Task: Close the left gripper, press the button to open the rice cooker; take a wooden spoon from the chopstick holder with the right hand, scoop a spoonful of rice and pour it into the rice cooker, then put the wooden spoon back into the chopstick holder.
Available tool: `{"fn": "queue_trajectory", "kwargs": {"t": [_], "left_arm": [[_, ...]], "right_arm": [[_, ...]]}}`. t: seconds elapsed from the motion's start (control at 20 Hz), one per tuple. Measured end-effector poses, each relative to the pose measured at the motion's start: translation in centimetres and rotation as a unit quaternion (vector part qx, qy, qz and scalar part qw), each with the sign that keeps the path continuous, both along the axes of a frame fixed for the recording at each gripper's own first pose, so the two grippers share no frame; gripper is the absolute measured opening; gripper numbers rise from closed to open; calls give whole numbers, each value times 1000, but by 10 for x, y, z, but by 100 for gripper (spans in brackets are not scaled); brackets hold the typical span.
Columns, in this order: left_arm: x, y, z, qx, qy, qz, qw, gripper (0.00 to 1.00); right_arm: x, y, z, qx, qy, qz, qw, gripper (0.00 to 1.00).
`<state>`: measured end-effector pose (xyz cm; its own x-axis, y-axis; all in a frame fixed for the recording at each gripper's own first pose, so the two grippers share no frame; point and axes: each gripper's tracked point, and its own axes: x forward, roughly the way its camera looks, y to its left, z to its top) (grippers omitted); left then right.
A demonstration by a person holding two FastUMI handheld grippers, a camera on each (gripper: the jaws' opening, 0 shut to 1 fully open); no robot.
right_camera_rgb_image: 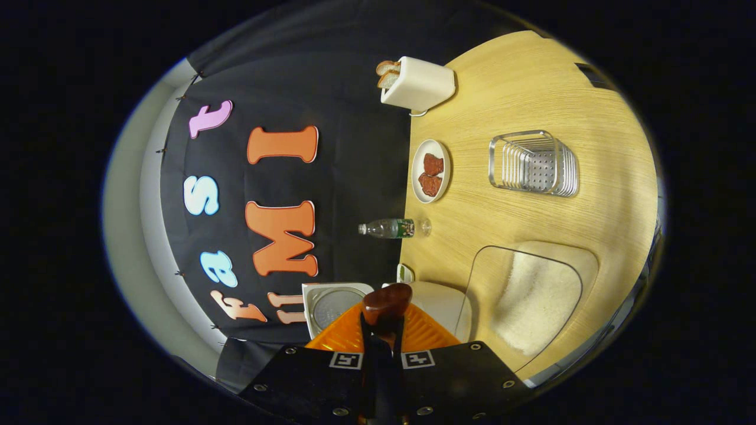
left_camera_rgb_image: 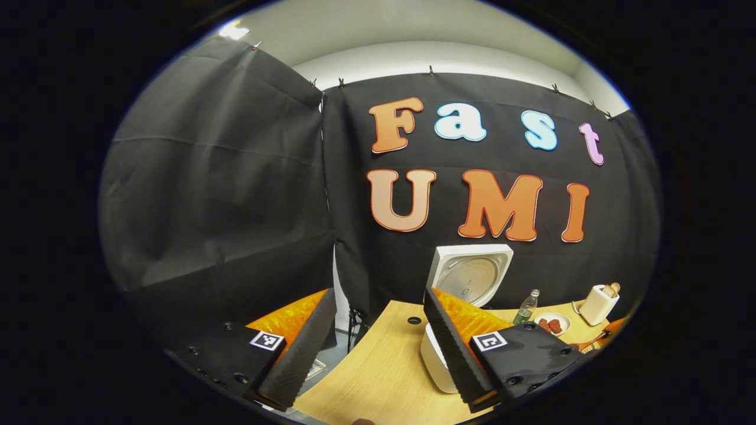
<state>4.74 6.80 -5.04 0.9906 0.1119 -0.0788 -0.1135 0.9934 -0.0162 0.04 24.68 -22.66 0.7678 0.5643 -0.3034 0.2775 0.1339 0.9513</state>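
lid: the rice cooker (left_camera_rgb_image: 440, 354) stands open, its white lid (left_camera_rgb_image: 469, 274) tipped up against the wall, so the button press looks done.
left gripper: the left gripper (left_camera_rgb_image: 378, 348) is spread wide with nothing between its ridged black foam pads; it hangs off to the side of the cooker, above the table (left_camera_rgb_image: 378, 378).
right gripper: the right gripper (right_camera_rgb_image: 383, 339) is closed on the wooden spoon (right_camera_rgb_image: 387, 304), fingers pinched tight on the handle, with the bowl of the spoon sticking out forward over the cooker's rim.
progress: spoon taken; whether this is the pour or a pass on the way to the rice i cannot tell, since the spoon's bowl faces away and any grains in it are hidden. return to the chopstick holder (right_camera_rgb_image: 534, 162) is left in any case.
rice: a flat white heap in a clear, round-cornered tray (right_camera_rgb_image: 531, 295), just beside the cooker.
chopstick holder: a shiny metal wire basket with a perforated base, empty, well apart from the spoon.
materials: spoon dark, glossy, rounded wood; cooker smooth white plastic with a dull metal inner lid plate; table pale wood grain; gripper fingers orange ribbed plastic.
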Motion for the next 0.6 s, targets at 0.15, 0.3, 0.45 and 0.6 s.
{"fn": "queue_trajectory", "kwargs": {"t": [0.15,0.3,0.45,0.6], "left_arm": [[5,2,-2,-2,2,1,1000,100],[10,4,-3,-2,2,2,1000,100],[14,7,-8,-3,7,4,1000,100],[20,12,-11,-4,10,8,1000,100]], "right_arm": [[12,19,22,5,-12,9,1000,10],[30,41,44,14,-27,16,999,10],[51,65,59,21,-36,22,999,10],[75,93,69,19,-44,26,998,10]]}}
